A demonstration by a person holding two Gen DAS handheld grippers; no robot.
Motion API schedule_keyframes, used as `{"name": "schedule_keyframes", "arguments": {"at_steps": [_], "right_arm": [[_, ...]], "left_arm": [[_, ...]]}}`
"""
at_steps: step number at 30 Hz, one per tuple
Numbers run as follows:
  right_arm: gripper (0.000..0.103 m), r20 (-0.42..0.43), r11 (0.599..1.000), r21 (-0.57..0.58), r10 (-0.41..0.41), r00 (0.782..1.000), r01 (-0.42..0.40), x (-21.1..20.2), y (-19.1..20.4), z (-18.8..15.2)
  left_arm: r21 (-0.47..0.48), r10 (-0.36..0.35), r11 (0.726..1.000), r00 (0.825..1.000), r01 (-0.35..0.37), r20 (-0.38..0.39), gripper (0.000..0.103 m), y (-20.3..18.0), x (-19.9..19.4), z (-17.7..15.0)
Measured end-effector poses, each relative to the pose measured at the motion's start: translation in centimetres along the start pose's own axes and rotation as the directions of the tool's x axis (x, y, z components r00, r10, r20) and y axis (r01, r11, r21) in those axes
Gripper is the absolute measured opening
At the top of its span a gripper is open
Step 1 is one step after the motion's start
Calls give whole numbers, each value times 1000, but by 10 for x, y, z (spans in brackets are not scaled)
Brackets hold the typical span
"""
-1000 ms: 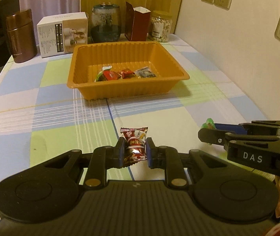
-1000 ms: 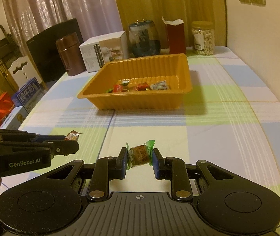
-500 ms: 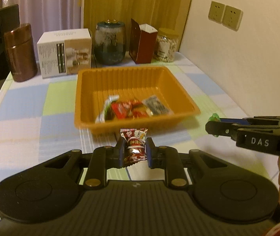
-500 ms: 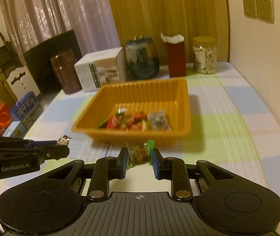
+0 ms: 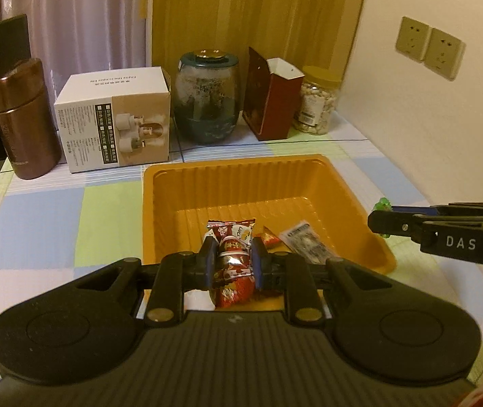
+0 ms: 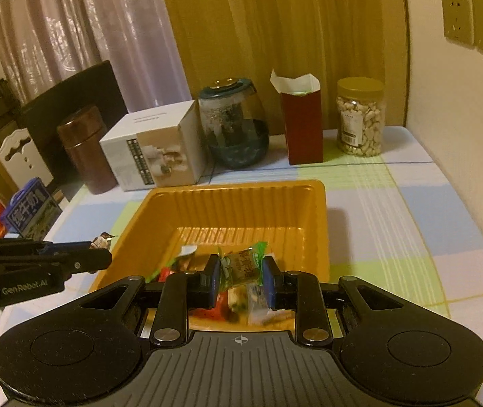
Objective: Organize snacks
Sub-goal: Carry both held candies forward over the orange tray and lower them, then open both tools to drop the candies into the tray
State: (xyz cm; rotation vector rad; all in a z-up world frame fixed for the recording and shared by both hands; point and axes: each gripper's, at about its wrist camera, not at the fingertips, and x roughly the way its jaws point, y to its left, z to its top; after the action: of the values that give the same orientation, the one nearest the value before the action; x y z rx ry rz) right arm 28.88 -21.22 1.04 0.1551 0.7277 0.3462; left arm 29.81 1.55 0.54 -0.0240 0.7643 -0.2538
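Observation:
An orange tray (image 5: 343,183) (image 6: 319,217) sits on the checked tablecloth with several wrapped snacks (image 5: 304,237) in its near part. My left gripper (image 5: 233,256) is shut on a red wrapped snack (image 5: 233,264) and holds it above the tray's near edge. My right gripper (image 6: 241,274) is shut on a green-ended wrapped snack (image 6: 243,266) and holds it over the tray's near edge. Each gripper shows from the side in the other's view, the right one (image 5: 380,212) and the left one (image 6: 100,246).
Behind the tray stand a brown canister (image 5: 21,118), a white box (image 5: 116,122), a dark glass jar (image 5: 207,98), an open red carton (image 5: 272,101) and a jar of nuts (image 5: 317,105). A wall with sockets (image 5: 428,47) runs along the right.
Both grippers have lifted their snacks off the table and moved forward, from in front of the tray to above its near edge.

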Motion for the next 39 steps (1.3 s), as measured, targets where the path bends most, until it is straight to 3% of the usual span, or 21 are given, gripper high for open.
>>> {"name": "schedule_keyframes", "arguments": {"at_steps": [16, 17, 18, 19, 39], "right_arm": [[26, -37, 999, 34, 0, 999, 1, 40, -5, 14], [26, -36, 999, 34, -2, 999, 3, 41, -5, 14], [26, -36, 999, 36, -4, 999, 6, 42, -5, 14], [26, -36, 999, 39, -5, 999, 6, 42, -5, 14], [26, -50, 997, 81, 6, 999, -2, 39, -7, 4]], "left_arm": [[-31, 4, 1000, 1000, -4, -26, 19, 11, 43, 13], [-45, -5, 999, 1000, 4, -16, 24, 12, 44, 13], [-58, -10, 998, 1000, 9, -13, 37, 13, 44, 14], [-68, -12, 998, 1000, 11, -10, 40, 14, 45, 14], [27, 47, 999, 999, -47, -19, 43, 9, 20, -12]]}}
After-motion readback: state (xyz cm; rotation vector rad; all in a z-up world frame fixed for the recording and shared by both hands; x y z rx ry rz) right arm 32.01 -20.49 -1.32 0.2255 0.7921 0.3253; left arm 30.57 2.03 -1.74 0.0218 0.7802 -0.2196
